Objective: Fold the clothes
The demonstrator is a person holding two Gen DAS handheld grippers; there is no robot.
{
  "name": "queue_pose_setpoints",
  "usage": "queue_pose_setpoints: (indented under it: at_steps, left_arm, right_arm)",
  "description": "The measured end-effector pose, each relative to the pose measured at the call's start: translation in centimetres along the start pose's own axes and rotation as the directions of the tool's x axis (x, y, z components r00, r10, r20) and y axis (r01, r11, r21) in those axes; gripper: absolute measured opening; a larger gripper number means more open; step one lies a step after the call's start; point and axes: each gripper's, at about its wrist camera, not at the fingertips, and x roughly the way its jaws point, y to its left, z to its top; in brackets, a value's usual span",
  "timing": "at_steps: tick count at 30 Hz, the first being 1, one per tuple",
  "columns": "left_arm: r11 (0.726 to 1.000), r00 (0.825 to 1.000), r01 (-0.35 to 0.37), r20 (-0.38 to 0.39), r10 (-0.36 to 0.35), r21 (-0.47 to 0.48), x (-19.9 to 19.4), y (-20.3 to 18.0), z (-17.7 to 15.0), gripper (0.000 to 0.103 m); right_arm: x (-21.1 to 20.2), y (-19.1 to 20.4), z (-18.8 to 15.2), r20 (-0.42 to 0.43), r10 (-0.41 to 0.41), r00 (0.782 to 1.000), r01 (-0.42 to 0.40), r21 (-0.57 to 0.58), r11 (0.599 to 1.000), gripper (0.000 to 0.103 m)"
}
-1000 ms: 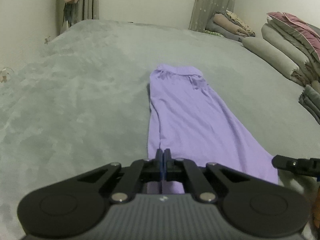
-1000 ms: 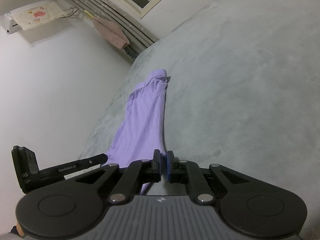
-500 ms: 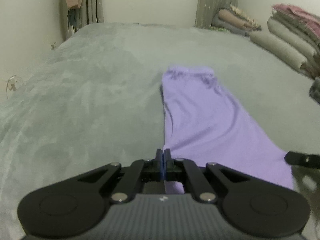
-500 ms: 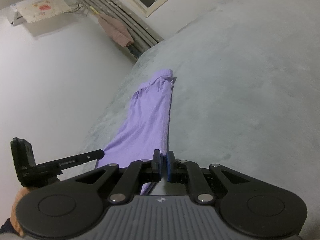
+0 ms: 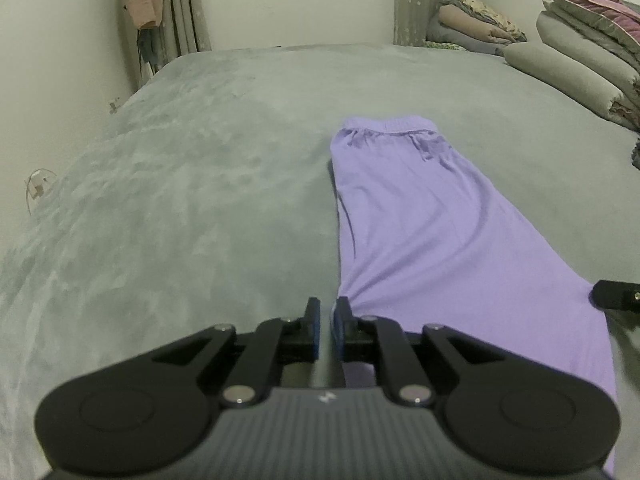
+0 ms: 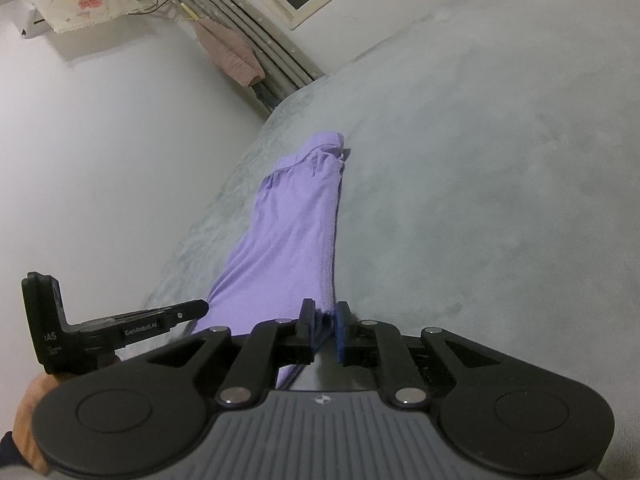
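On the left, the left claw sits low at the near edge of the bed, pointing steeply down the length of the purple trousers. Its jaws have just been opening: a narrow gap shows between the blue pads, only grey bedding shows in it, and the cloth's left hem corner lies just beside the right pad, so it looks released. The trousers lie flat and lengthwise, folded leg over leg, with the waistband toward the far edge of the bed and the hems at the near edge.

On the right, the right claw points at a shallower angle along the trousers' right side. Its jaws have parted a little too, but a bunch of hem cloth is between the pads and seems not to be pressed; I judge it let go or nearly so. A hand shows at the lower left of that view, below the other claw.

The step in hand appears to be laying the hem end down smooth. To do it well, both corners should drop together and square, neither dragging a crease as the claws back out, before the hems are taken up for the fold toward the waistband.
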Motion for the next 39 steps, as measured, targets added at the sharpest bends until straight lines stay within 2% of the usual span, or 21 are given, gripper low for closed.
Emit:
queue_pose_setpoints:
  at_steps: [6,11,17,21,24,32,36,39]
  left_arm:
    - [0.999,0.999,0.037,0.010,-0.037,-0.013,-3.8,0.3,-0.9,0.015]
    - [0.994,0.993,0.105,-0.047,-0.106,-0.013,-6.3,-0.5,-3.2,0.015]
    - [0.996,0.992,0.086,-0.093,-0.086,0.000,-6.7,-0.7,-5.2,0.015]
    - [0.997,0.992,0.073,-0.104,-0.071,0.017,-6.3,-0.9,-5.7,0.009]
    - [0.998,0.994,0.065,-0.094,-0.063,0.014,-6.5,-0.7,-5.8,0.002]
    - [0.999,0.998,0.042,-0.042,-0.042,0.010,-7.8,-0.6,-5.7,0.001]
    - [0.998,0.998,-0.021,-0.055,0.025,0.065,-6.9,-1.2,-6.1,0.001]
    - [0.996,0.998,-0.040,-0.052,0.045,0.082,-6.3,-1.6,-6.6,0.001]
  right_arm:
    - [-0.1,-0.1,0.1,0.010,-0.006,1.000,0.006,-0.001,1.000,0.019]
    - [-0.1,0.4,0.0,0.012,-0.017,1.000,0.017,-0.021,1.000,0.019]
    - [-0.3,0.3,0.1,0.017,-0.010,1.000,0.011,-0.013,1.000,0.020]
    - [-0.1,0.5,0.1,0.011,-0.010,1.000,0.011,-0.018,1.000,0.020]
    - [-0.2,0.5,0.2,0.010,-0.012,1.000,0.012,-0.026,1.000,0.020]
    - [-0.3,0.7,0.1,0.013,-0.012,1.000,0.012,-0.029,1.000,0.020]
    - [-0.2,0.8,0.0,0.009,-0.016,1.000,0.016,-0.039,0.999,0.020]
    - [-0.2,0.8,0.1,0.010,-0.017,1.000,0.017,-0.041,0.999,0.020]
